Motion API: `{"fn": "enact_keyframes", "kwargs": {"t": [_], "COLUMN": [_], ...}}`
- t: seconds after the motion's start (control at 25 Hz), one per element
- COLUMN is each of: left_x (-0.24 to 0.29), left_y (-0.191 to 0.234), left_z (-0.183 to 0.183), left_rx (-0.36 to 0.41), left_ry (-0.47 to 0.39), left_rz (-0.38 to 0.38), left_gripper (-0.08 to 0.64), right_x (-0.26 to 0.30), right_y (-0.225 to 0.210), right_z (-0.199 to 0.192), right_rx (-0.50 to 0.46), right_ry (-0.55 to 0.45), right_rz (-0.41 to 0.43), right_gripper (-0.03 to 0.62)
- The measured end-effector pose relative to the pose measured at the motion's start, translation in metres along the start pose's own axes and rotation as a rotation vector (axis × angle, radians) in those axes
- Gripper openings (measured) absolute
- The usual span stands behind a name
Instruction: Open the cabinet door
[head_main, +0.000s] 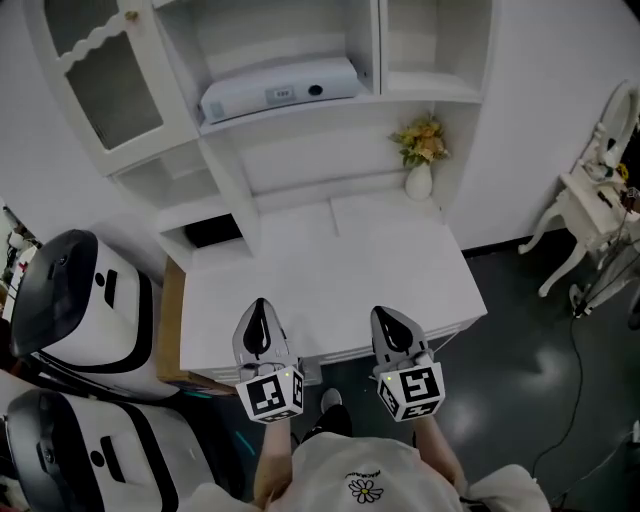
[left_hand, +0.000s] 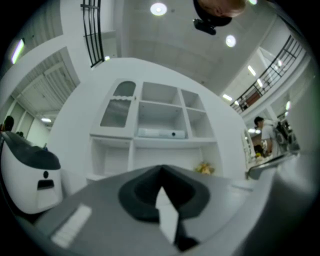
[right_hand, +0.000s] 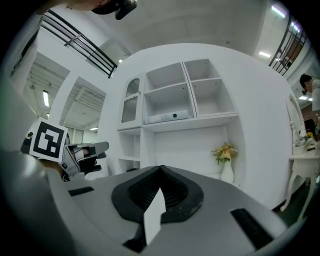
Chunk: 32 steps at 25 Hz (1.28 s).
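Observation:
The white cabinet stands behind a white desk top. Its glass door with a scalloped top and a small knob sits at the upper left and looks closed; it also shows as the door and the door. My left gripper and right gripper hover side by side over the desk's front edge, far below the door. Both point at the cabinet. The left gripper and right gripper each have their jaws together with nothing between them.
A white box-shaped device lies on the middle shelf. A vase of yellow flowers stands at the desk's back right. Two white and black machines stand to the left. A white side table and a cable are on the dark floor at right.

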<state>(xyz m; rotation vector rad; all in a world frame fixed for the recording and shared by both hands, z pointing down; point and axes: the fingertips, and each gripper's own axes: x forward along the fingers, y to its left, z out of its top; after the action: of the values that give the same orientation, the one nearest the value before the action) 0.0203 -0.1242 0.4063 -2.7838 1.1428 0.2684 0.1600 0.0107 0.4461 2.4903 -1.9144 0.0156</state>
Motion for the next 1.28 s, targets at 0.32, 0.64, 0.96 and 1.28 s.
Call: {"fn": "enact_keyframes", "kwargs": {"t": [0.32, 0.64, 0.96, 1.28], "left_x": [0.081, 0.133, 0.156, 0.166], "left_y": [0.029, 0.066, 0.087, 0.059], "left_z": [0.005, -0.010, -0.021, -0.024], "left_rx": [0.044, 0.027, 0.034, 0.056], "left_ry": [-0.032, -0.032, -0.006, -0.001], "left_rz": [-0.063, -0.066, 0.012, 0.063], "left_gripper": [0.006, 0.006, 0.006, 0.006], "right_x": [0.107, 0.180, 0.208, 0.221], "right_y": [0.005, 0.020, 0.012, -0.006], "right_z": [0.014, 0.023, 0.033, 0.044], "right_rx": [-0.009, -0.033, -0.019, 0.003], "right_ry": [0.002, -0.012, -0.035, -0.080], "right_rz": [0.020, 0.049, 0.061, 0.139], "right_gripper": [-0.002, -0.002, -0.002, -0.002]}}
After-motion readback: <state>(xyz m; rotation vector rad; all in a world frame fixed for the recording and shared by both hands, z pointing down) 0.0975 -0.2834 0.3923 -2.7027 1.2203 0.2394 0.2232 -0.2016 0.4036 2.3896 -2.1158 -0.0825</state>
